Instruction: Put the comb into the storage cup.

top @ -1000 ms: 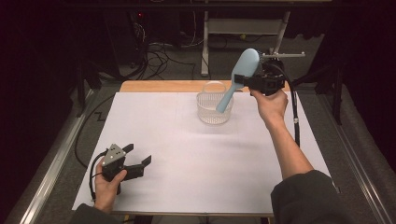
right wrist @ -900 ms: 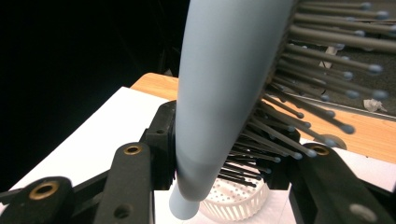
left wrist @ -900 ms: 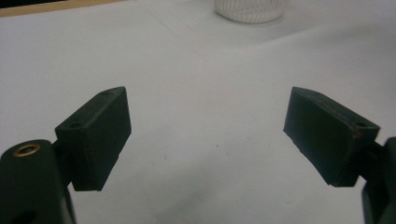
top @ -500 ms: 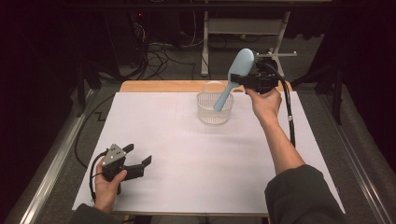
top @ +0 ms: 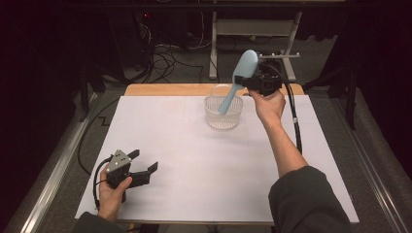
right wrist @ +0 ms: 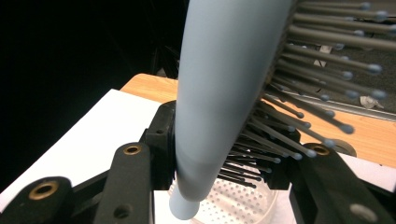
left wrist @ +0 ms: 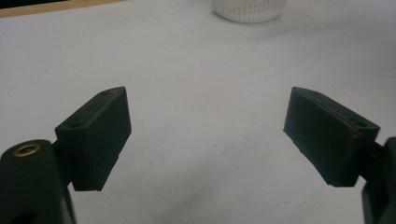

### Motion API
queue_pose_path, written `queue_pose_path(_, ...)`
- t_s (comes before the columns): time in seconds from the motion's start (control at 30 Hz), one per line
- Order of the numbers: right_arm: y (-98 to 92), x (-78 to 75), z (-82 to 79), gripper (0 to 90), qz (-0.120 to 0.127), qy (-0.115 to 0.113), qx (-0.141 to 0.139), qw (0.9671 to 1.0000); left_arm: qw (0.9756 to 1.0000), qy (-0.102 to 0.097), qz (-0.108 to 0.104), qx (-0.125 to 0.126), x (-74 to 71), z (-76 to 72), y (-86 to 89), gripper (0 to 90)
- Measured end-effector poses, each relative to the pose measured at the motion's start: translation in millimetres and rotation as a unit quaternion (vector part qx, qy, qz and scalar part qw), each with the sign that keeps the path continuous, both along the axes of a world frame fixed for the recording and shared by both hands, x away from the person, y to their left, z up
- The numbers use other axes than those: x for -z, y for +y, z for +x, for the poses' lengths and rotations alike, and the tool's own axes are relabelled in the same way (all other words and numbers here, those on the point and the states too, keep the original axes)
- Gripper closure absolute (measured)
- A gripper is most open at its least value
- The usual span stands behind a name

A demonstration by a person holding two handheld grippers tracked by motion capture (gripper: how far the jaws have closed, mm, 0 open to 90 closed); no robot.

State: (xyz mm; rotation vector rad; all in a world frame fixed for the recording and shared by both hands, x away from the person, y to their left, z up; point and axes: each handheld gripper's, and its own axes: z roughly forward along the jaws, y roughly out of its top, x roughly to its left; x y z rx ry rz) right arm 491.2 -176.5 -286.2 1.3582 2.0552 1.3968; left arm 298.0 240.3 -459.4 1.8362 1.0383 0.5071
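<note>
Hairbrush (top: 238, 80), light rigid plastic, clamped at its bristled head by right tongs (top: 250, 83) above basket (top: 223, 112) near bench's far edge; left tongs (top: 144, 167) gape empty.

White-covered bench (top: 204, 160) with wooden far edge; dark surroundings; cables (top: 165, 53) and metal stand (top: 252, 29) at 12 o'clock.

A lab: white-covered table (top: 194, 160), floor cables (top: 160, 58), dark surroundings.
</note>
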Motion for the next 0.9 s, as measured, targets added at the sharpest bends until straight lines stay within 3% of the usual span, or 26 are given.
queue_pose_path(0.9, 17.1, 12.9, 13.3, 55.7, -0.014, 0.005, 0.008, 0.9999, 1.0, 0.0, 0.001, 0.004, -0.1, -0.3, -0.6, 15.9)
